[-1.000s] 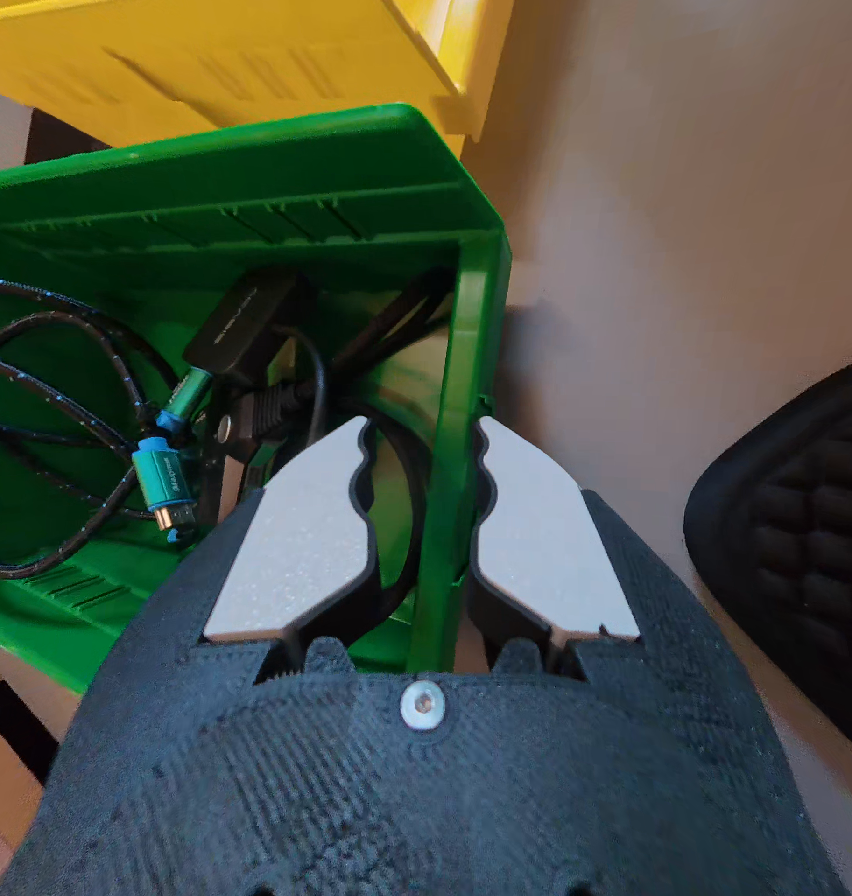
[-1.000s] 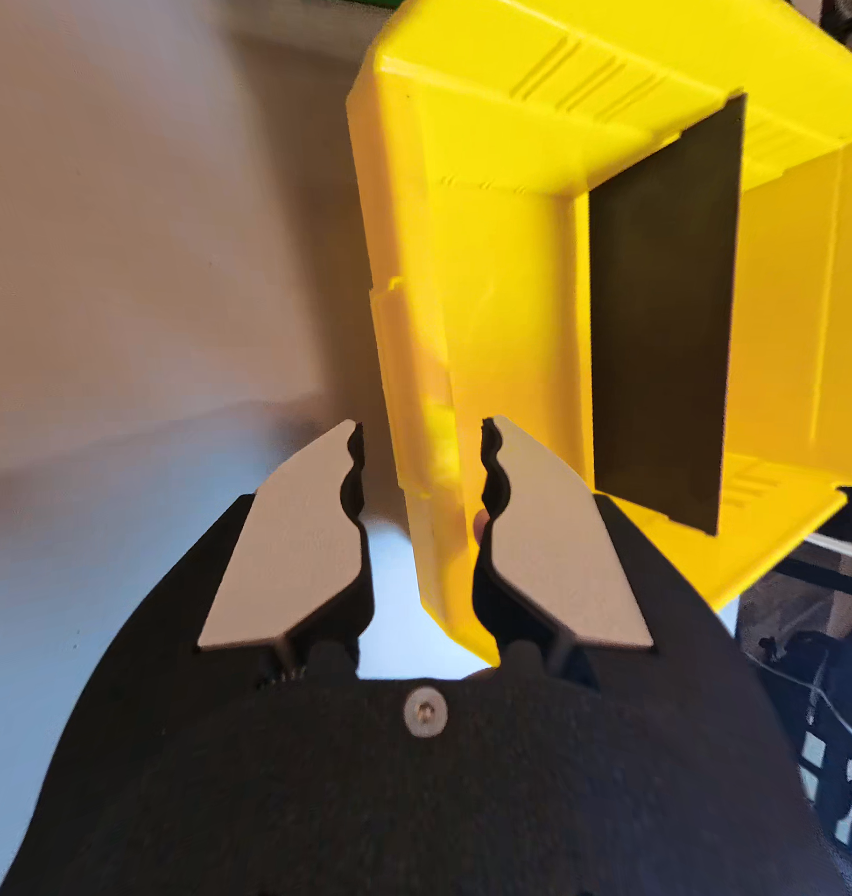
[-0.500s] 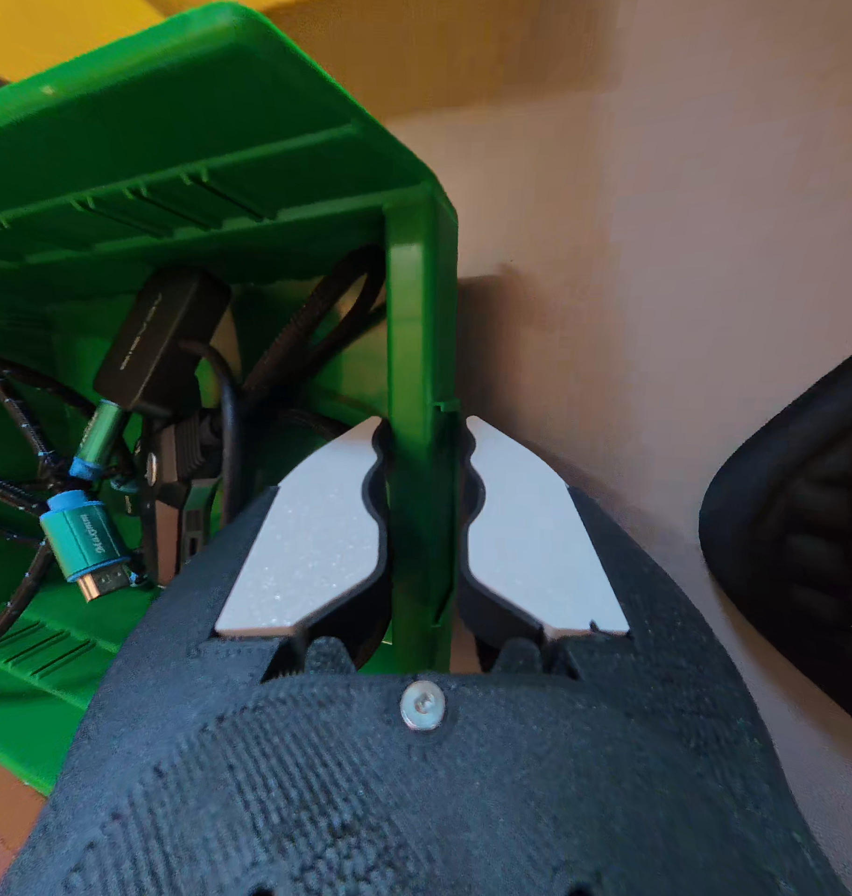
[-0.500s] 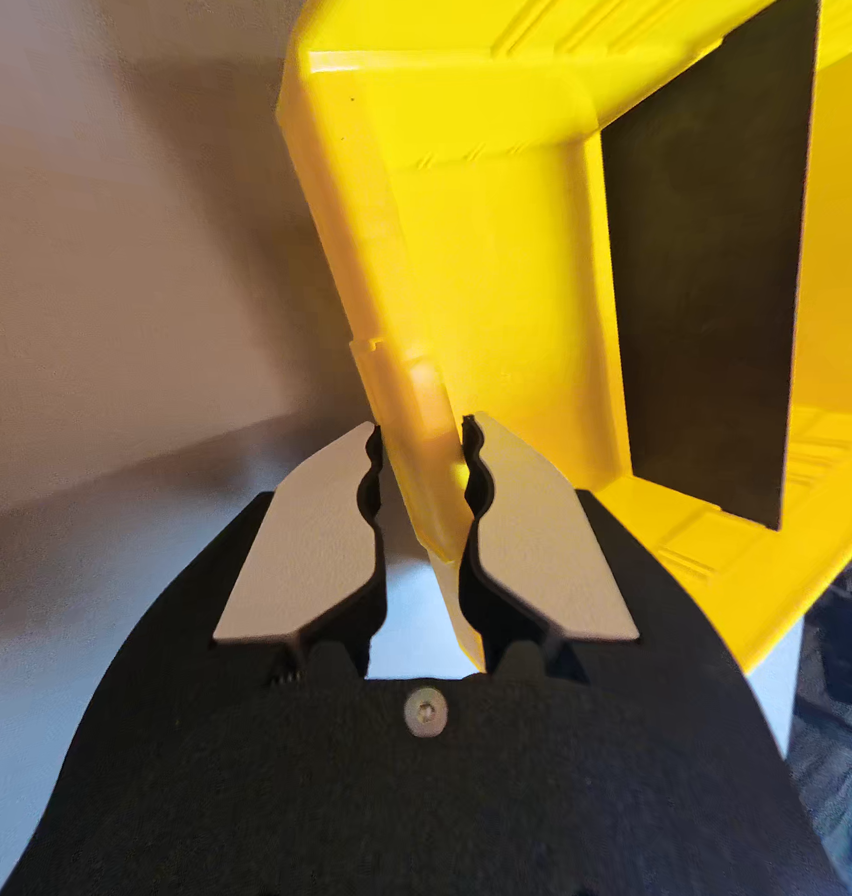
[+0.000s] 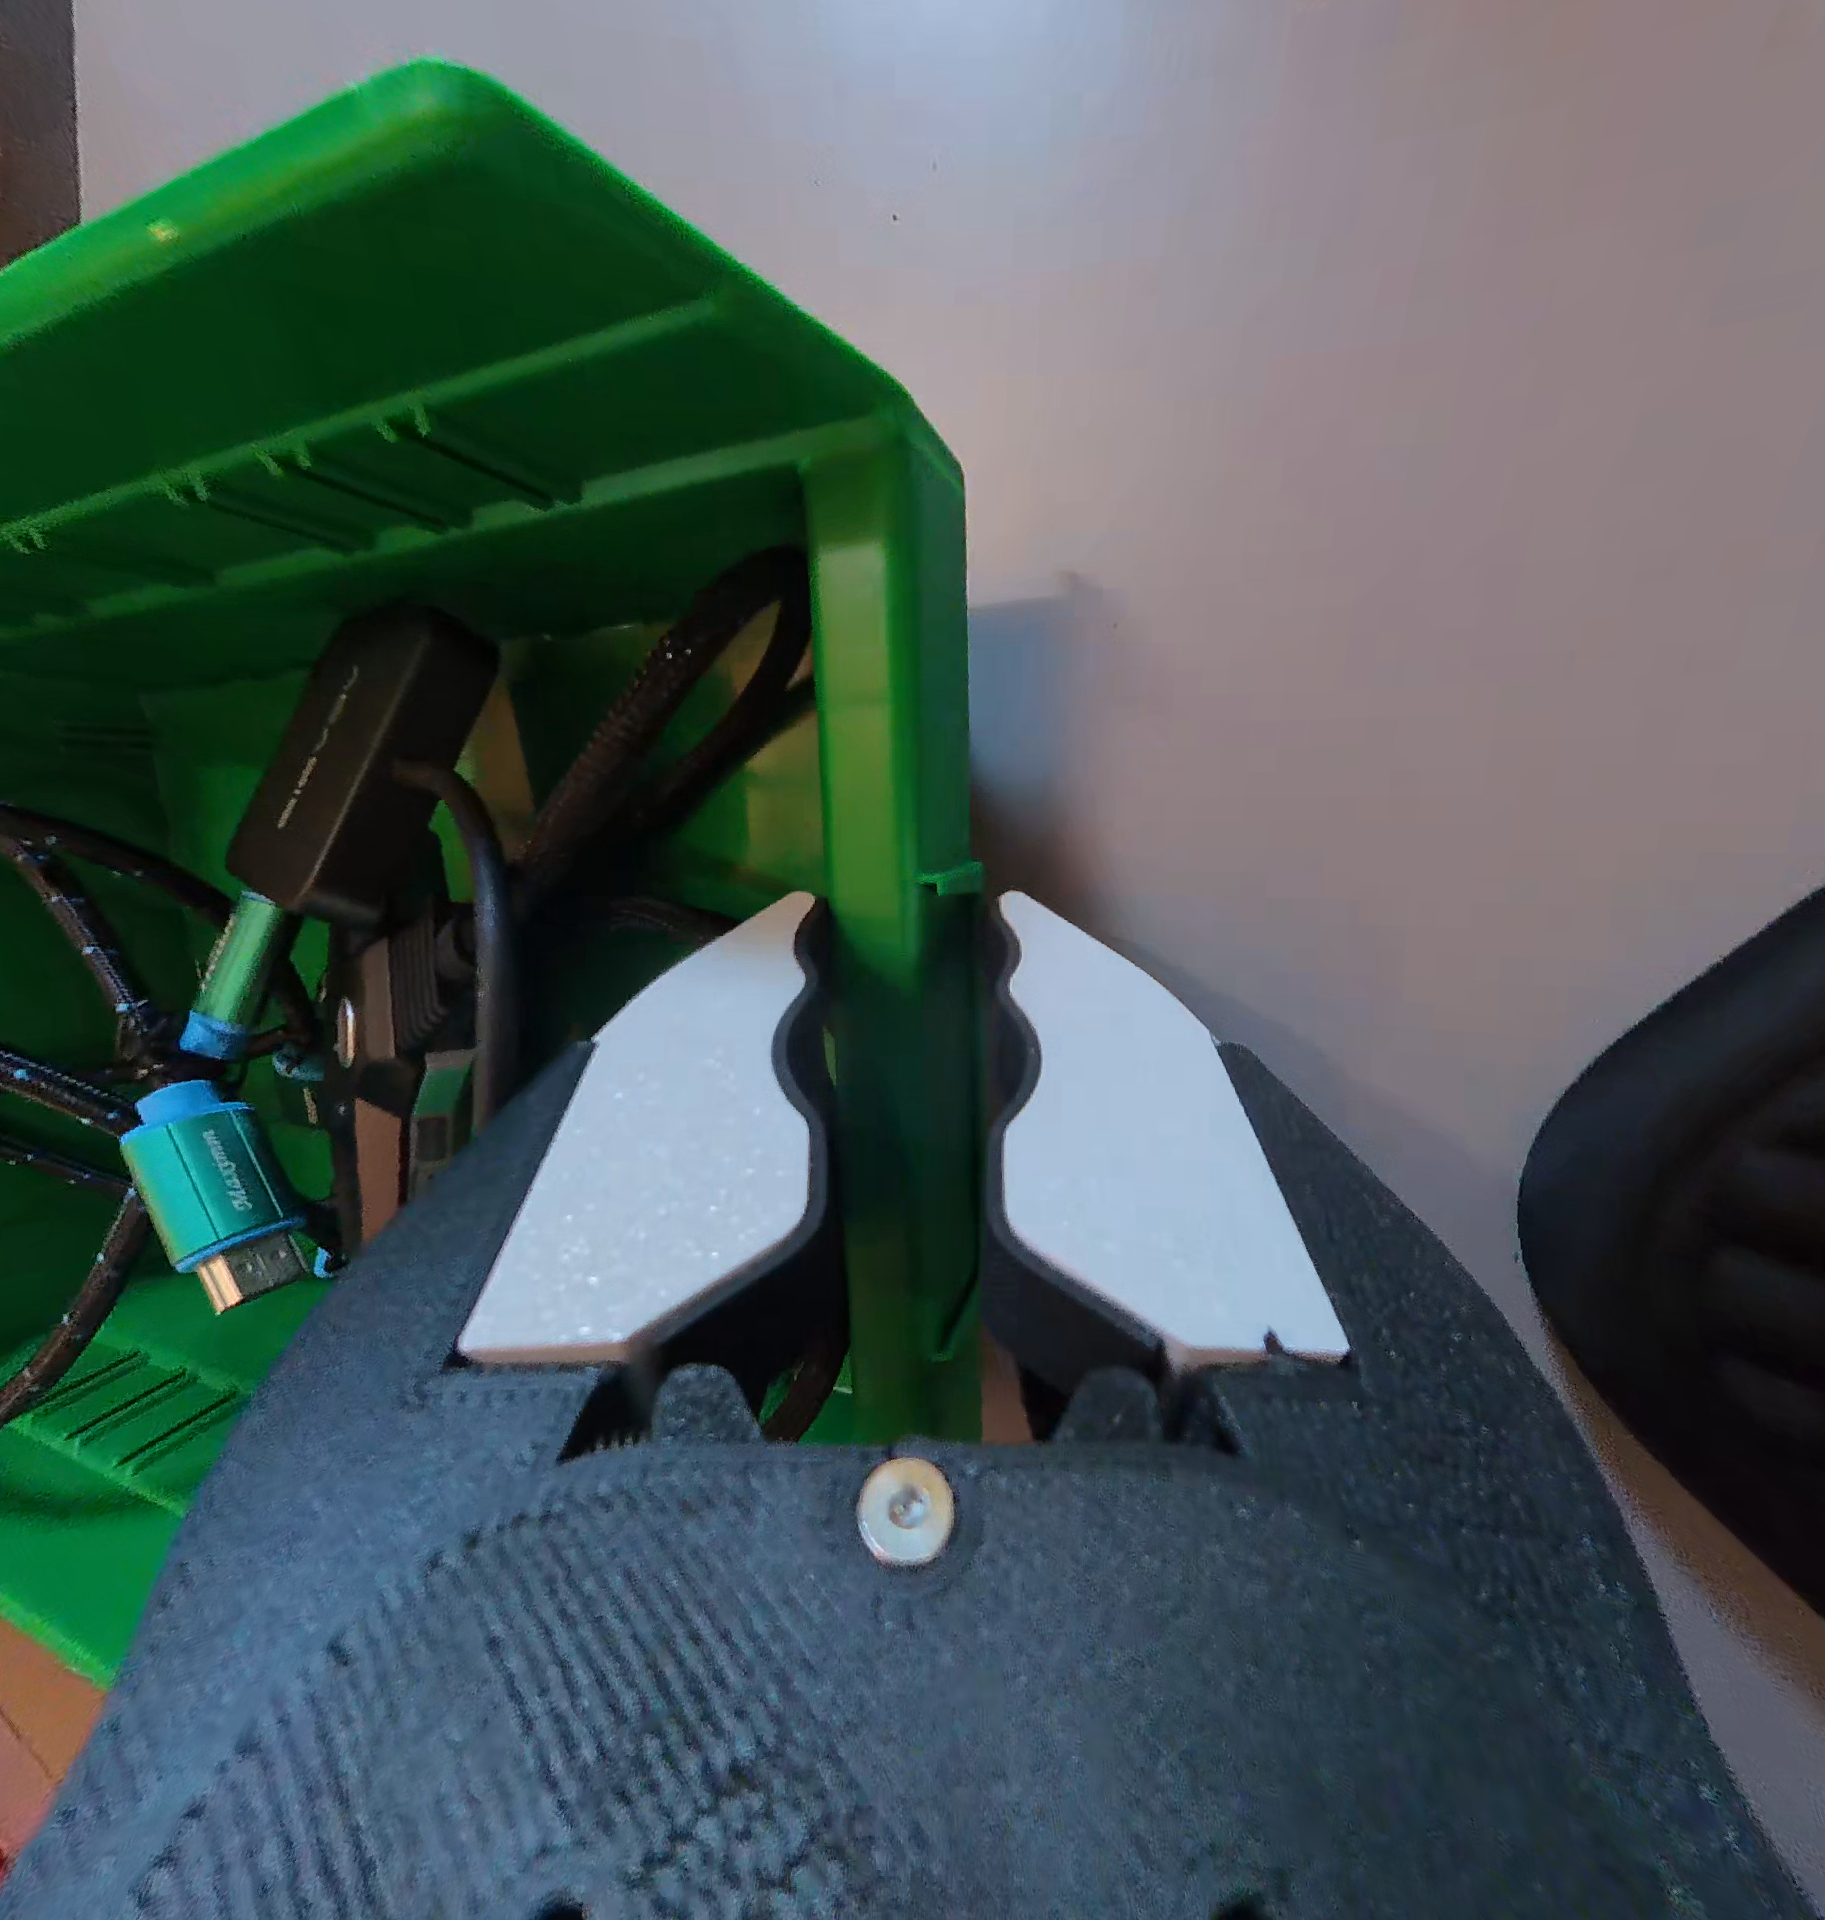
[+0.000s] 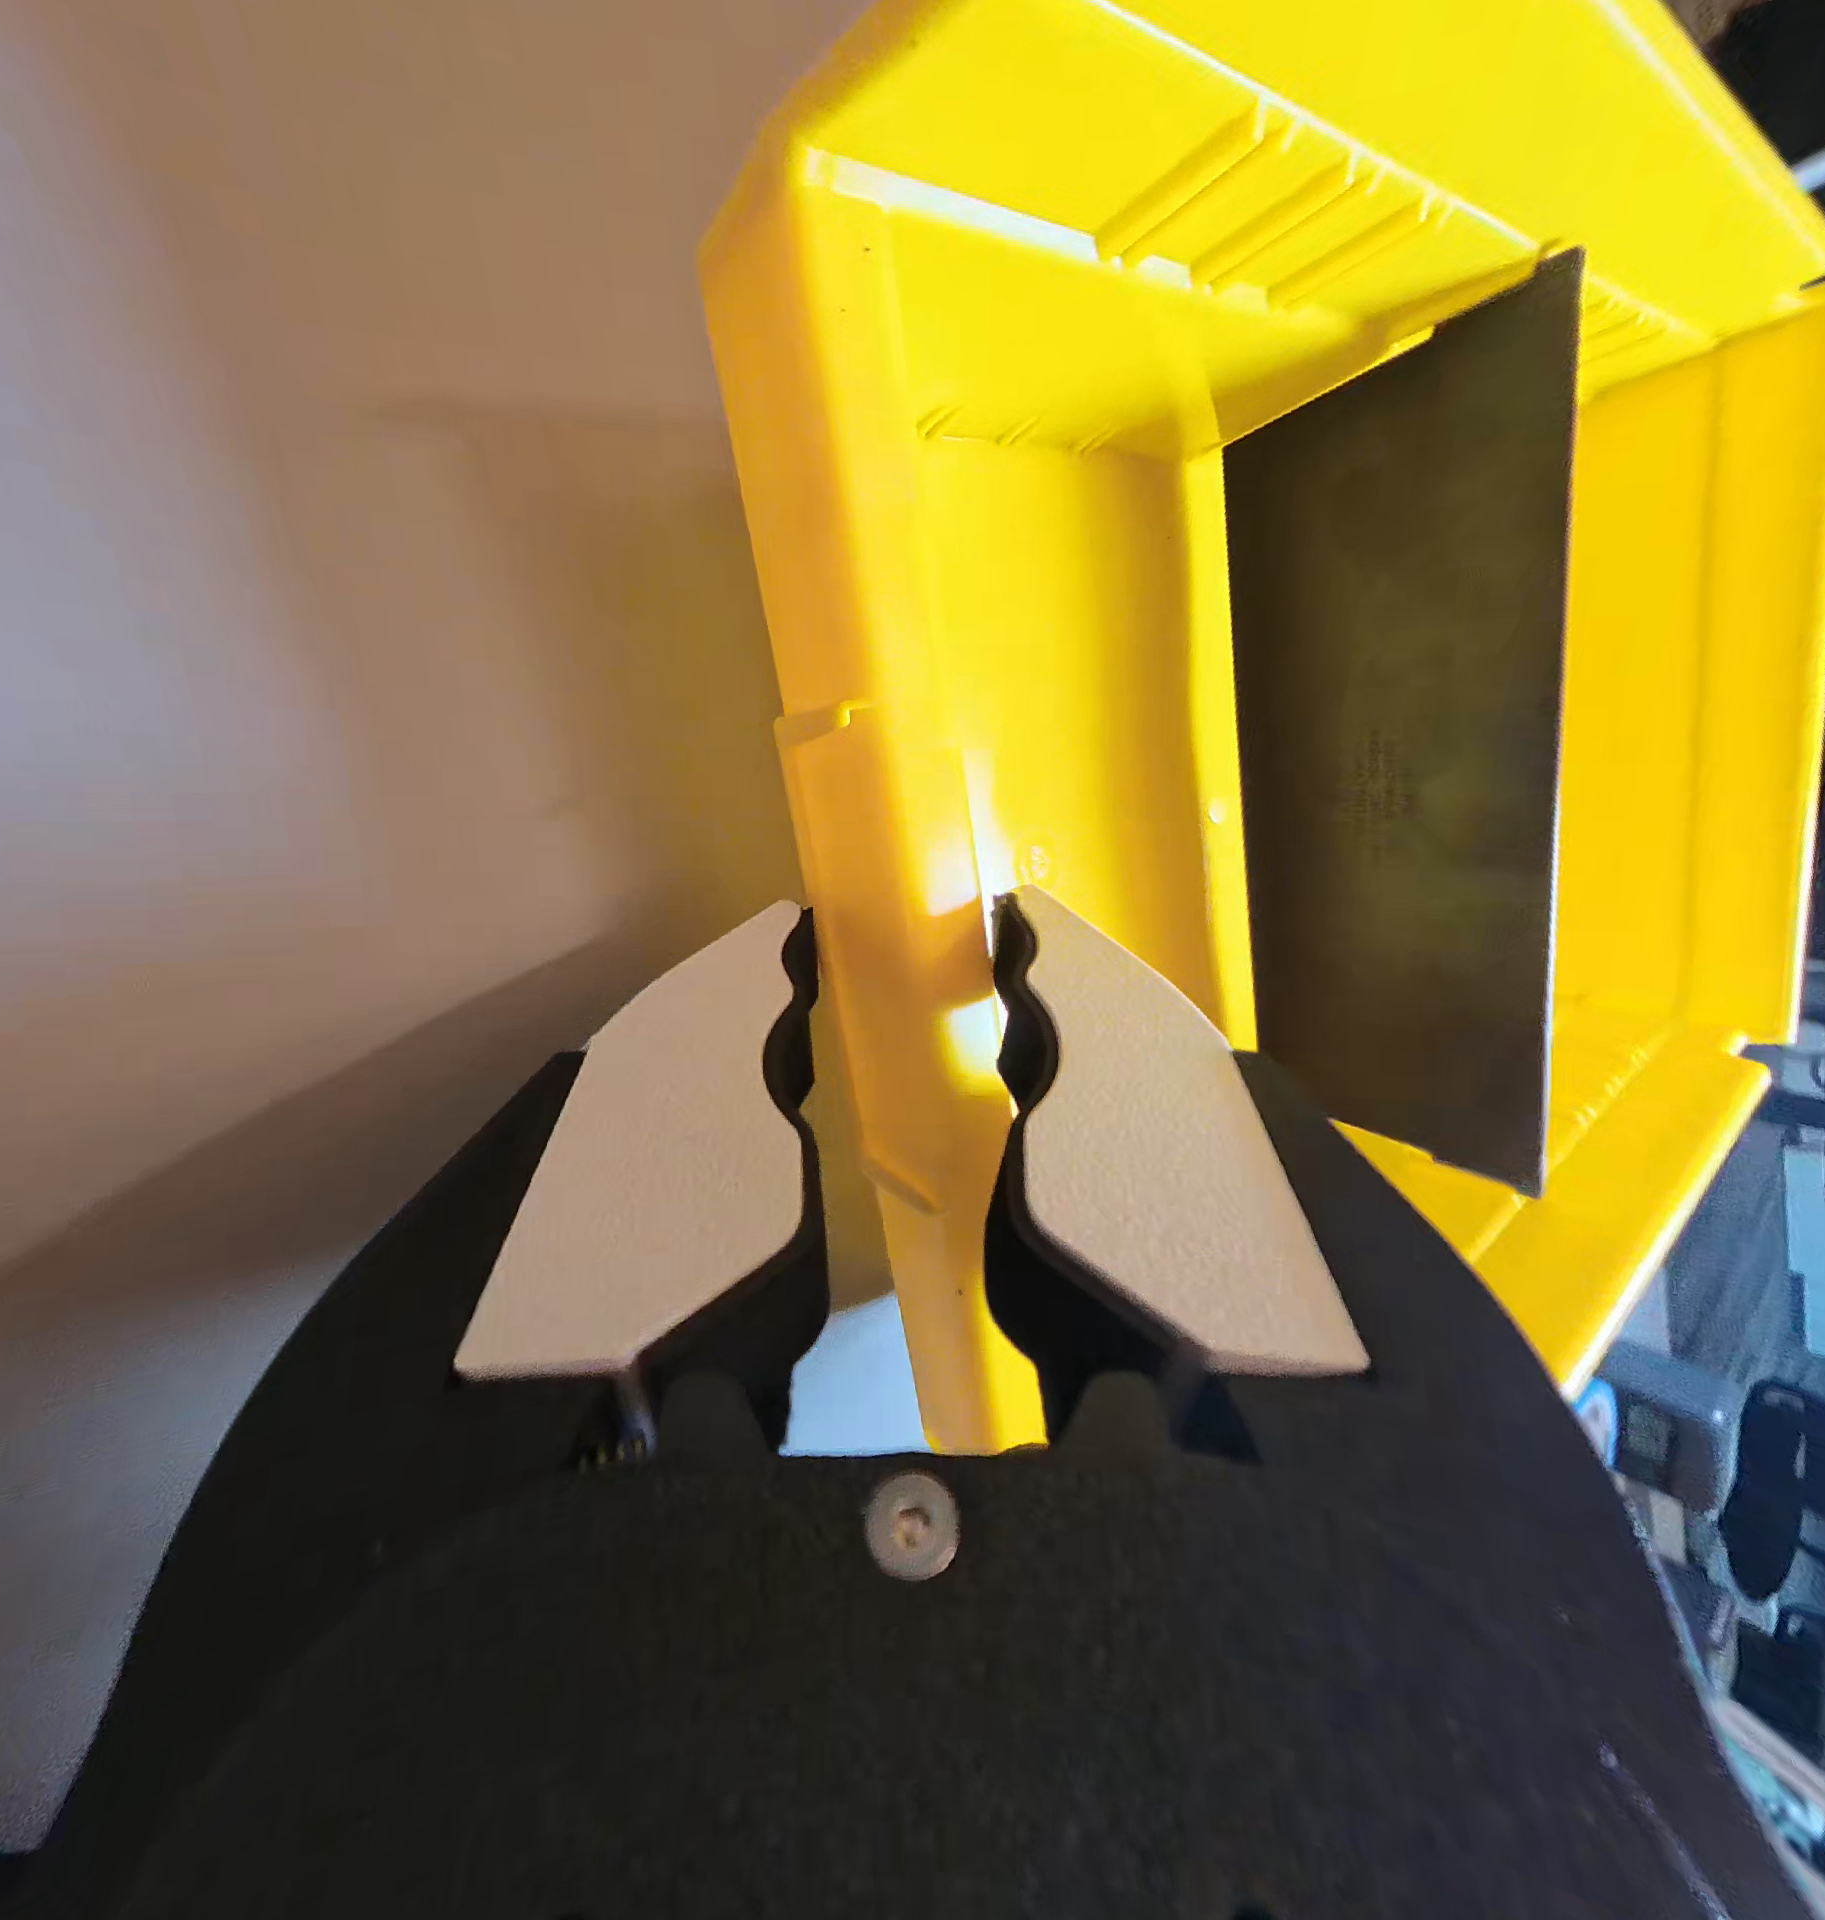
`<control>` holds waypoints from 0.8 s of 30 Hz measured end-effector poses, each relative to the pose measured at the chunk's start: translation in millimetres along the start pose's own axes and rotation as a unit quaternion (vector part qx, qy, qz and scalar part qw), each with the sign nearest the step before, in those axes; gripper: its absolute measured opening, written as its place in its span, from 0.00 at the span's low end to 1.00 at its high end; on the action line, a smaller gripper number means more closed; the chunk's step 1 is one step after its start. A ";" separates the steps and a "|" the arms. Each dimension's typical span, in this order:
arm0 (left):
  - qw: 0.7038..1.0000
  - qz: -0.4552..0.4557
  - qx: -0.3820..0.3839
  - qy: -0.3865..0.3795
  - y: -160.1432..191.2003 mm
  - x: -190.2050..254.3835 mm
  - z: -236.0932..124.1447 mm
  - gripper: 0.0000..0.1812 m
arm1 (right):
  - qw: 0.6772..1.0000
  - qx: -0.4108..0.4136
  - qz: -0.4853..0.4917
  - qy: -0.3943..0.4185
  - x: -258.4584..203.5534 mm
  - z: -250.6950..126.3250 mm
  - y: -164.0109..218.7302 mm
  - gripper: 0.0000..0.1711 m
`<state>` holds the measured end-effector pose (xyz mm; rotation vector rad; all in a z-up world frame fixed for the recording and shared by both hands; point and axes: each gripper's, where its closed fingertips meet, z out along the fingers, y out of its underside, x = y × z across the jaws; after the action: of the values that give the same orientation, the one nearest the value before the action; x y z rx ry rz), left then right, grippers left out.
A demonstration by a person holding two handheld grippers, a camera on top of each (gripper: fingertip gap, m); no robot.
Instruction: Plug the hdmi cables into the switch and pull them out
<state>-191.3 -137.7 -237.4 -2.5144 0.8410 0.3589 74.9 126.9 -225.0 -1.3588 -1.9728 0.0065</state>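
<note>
Left gripper [image 5: 903, 925] has its fingers clamped on the side wall of the green bin [image 5: 892, 665]. The switch [image 5: 362, 764] and hdmi cables [image 5: 222, 1210] sit inside the bin, just left of the fingers. Right gripper [image 6: 903, 920] is pinched onto the yellow bin [image 6: 887, 935] wall the same way, black divider [image 6: 1396, 727] off to the fingers' right.
</note>
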 end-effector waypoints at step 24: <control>0.892 -0.225 0.326 -0.219 -76.1 -142.5 -122.0 0.15 | 0.839 0.383 0.328 0.206 163.2 -115.2 -113.8 0.19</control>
<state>-243.3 -74.1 -52.3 -1.8091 0.1359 0.3833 18.8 165.3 -5.4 -1.2546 -0.8893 0.6924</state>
